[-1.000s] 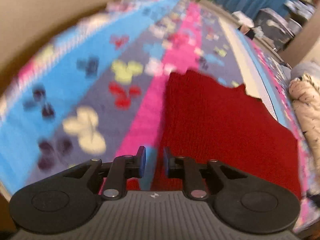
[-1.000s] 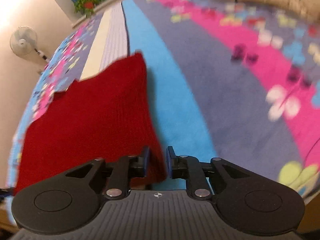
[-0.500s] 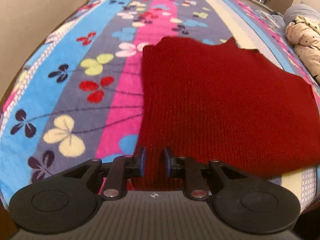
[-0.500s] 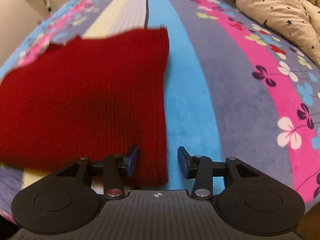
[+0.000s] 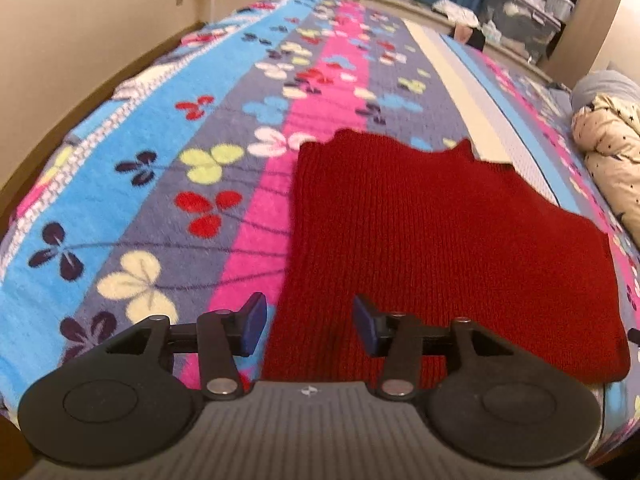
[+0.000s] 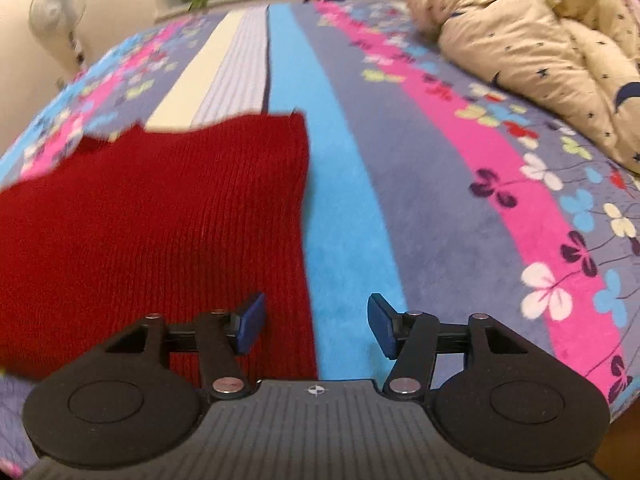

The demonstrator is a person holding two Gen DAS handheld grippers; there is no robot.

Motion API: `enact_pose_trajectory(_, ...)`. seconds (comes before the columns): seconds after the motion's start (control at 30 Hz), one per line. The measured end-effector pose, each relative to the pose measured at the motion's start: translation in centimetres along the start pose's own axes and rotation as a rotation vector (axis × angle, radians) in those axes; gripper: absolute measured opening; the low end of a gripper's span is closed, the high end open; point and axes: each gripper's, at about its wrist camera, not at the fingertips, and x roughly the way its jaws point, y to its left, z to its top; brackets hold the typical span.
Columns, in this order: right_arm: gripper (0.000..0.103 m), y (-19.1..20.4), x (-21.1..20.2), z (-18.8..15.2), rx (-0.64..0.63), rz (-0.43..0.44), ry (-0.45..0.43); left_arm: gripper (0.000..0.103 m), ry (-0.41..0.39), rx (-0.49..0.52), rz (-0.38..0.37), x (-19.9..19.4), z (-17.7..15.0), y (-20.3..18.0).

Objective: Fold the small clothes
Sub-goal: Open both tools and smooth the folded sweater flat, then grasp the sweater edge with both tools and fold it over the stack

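Red knit garment [image 5: 432,248] lies flat beneath both just-opened jaws, unpinched.

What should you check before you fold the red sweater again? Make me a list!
1. Red sweater lying flat on the blanket: ok.
2. Left gripper let go, jaws just opened, near edge loose between them: ok.
3. Right gripper let go, jaws just opened: ok.
4. Sweater's side edges straight: ok.
5. Far edge even: not ok, it looks wavy.
6. Beige quilt clear of the sweater: ok.
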Motion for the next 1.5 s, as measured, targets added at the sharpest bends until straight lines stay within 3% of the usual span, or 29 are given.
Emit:
enact_pose_trajectory(0.23,0.060,-1.5,-1.3,0.5,0.087,-0.004,-0.098,0.054,-0.141,0.099,0.030,-3.0,2.1,0.2)
enact_pose_trajectory(0.37,0.060,-1.5,-1.6,0.3,0.086,-0.013,-0.112,0.056,-0.198,0.211,0.118,-3.9,3.6,0.5)
enact_pose_trajectory(0.43,0.060,-1.1,-1.5,0.2,0.065,-0.022,-0.120,0.059,-0.224,0.213,0.172,-3.7,3.5,1.1)
enact_pose_trajectory(0.57,0.060,-0.1,-1.4,-0.1,0.027,-0.037,-0.123,0.059,-0.171,0.119,0.199,-2.8,3.3,2.6)
enact_pose_trajectory(0.77,0.059,2.5,-1.6,-0.2,-0.034,-0.032,-0.135,0.060,-0.174,0.151,0.172,-2.7,3.1,1.7)
enact_pose_trajectory(0.87,0.046,3.9,-1.9,-0.2,-0.066,-0.014,-0.149,0.060,-0.158,0.182,0.161,-2.3,2.8,1.1)
enact_pose_trajectory(0.93,0.026,4.8,-2.1,-0.1,-0.083,0.007,-0.161,0.061,-0.156,0.181,0.158,-2.2,2.8,1.1)
enact_pose_trajectory(1.0,0.016,5.7,-2.3,0.0,-0.100,0.030,-0.173,0.063,-0.155,0.169,0.160,-2.1,2.8,1.3)
enact_pose_trajectory(1.2,0.015,8.3,-2.6,0.2,-0.169,0.057,-0.182,0.066,-0.128,0.180,0.173,-1.9,2.4,1.3)
enact_pose_trajectory(1.33,0.015,8.8,-1.9,0.4,-0.188,0.034,-0.118,0.068,-0.062,0.180,0.129,-1.2,1.1,0.7)
enact_pose_trajectory(1.5,0.017,7.8,0.7,-0.5,-0.206,-0.025,0.070,0.068,0.000,0.163,0.113,-0.9,-1.4,-0.8)
